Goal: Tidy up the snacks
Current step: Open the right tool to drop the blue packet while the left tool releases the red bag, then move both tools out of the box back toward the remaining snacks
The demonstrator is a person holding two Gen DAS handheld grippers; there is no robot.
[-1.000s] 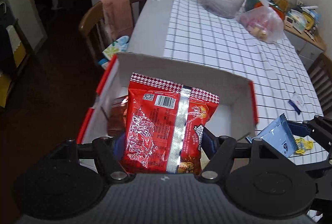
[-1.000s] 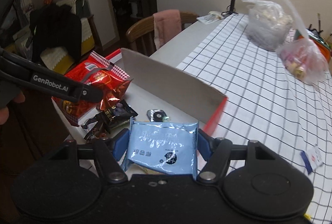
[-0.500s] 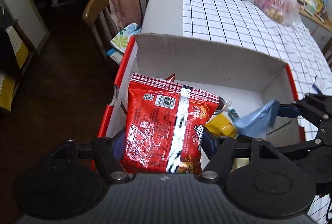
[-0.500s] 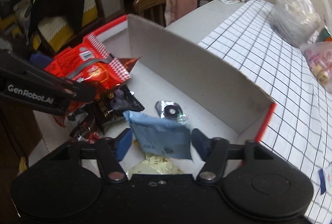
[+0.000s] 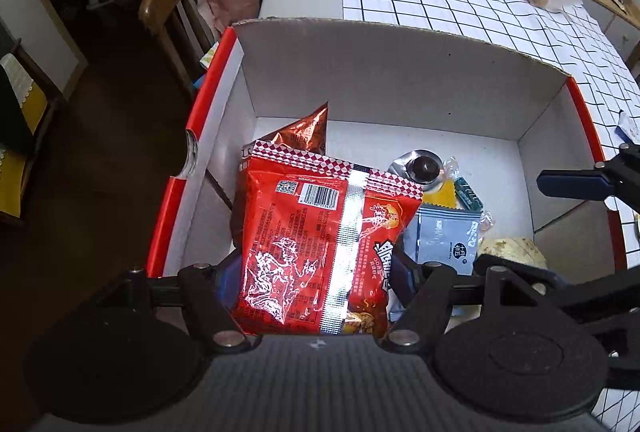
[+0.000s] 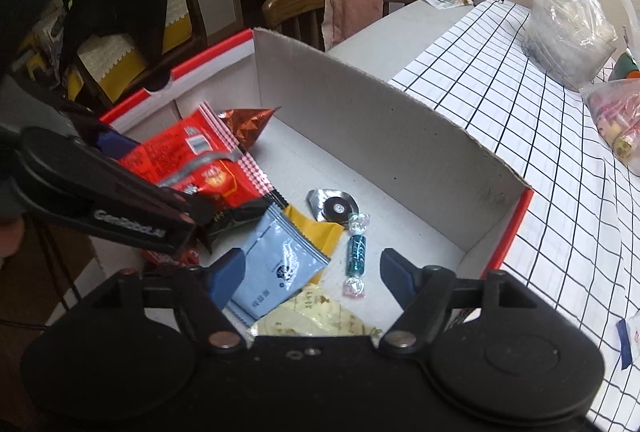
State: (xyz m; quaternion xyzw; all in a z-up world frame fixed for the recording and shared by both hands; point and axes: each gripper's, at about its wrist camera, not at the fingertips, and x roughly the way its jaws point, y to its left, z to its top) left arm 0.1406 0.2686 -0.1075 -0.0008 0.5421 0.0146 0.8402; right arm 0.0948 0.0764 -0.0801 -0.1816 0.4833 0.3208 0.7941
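Blue packet dropped; red bag next.
The right gripper (image 6: 312, 270) now gapes empty, its pale blue foil packet (image 6: 276, 266) released onto the white cardboard box (image 6: 400, 120) floor; the left gripper (image 5: 316, 272) still clamps the red crinkly snack bag (image 5: 316, 232) above the box.

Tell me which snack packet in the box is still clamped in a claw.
The big red packet, held by the left claw. The light blue packet lies loose on the box floor beneath the open right claw.
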